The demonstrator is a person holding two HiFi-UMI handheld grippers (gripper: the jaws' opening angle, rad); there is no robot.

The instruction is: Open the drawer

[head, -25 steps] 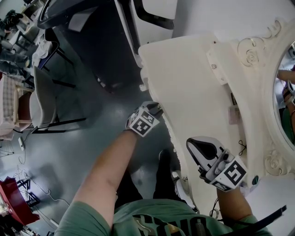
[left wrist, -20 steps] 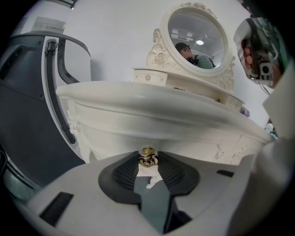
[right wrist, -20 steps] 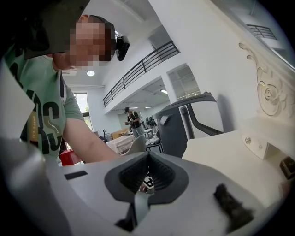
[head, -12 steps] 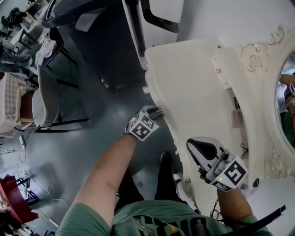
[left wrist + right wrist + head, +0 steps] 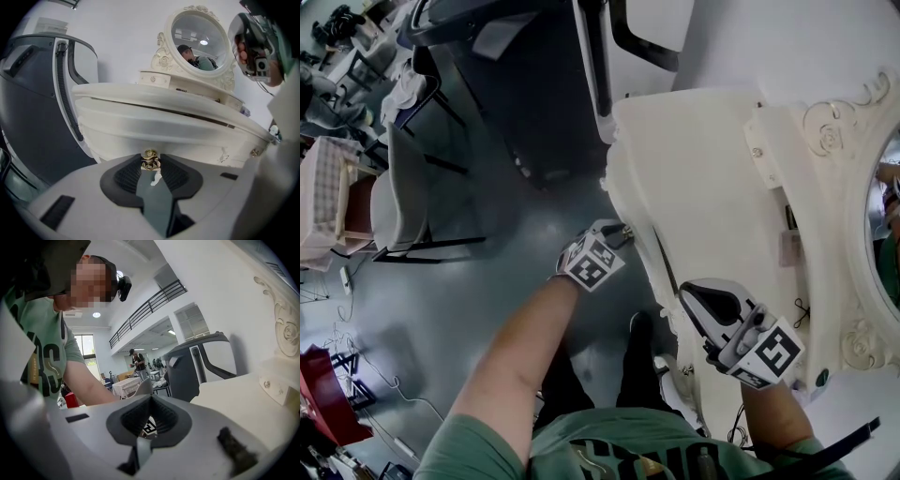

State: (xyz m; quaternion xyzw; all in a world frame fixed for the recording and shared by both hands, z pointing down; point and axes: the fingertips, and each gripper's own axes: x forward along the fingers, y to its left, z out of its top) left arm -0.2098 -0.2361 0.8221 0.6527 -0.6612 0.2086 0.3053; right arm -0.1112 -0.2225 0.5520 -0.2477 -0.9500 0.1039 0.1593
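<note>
Left tool (image 5: 619, 232) is clenched on the small brass knob (image 5: 150, 160) of the drawer (image 5: 178, 129), whose curved front sits just under the top of the white table (image 5: 712, 178). A dark gap along the drawer's upper edge suggests it is drawn out a little, though this is hard to judge. Right tool (image 5: 150, 401) hangs over the table top, its jaws apparently together and empty.

The bare left forearm (image 5: 520, 356) reaches forward; the left gripper (image 5: 622, 231), tilted downward, clamps its jaws on a small brass knob (image 5: 150, 160). The right gripper (image 5: 688, 292) hangs nearly level, jaw tips together, empty.
</note>
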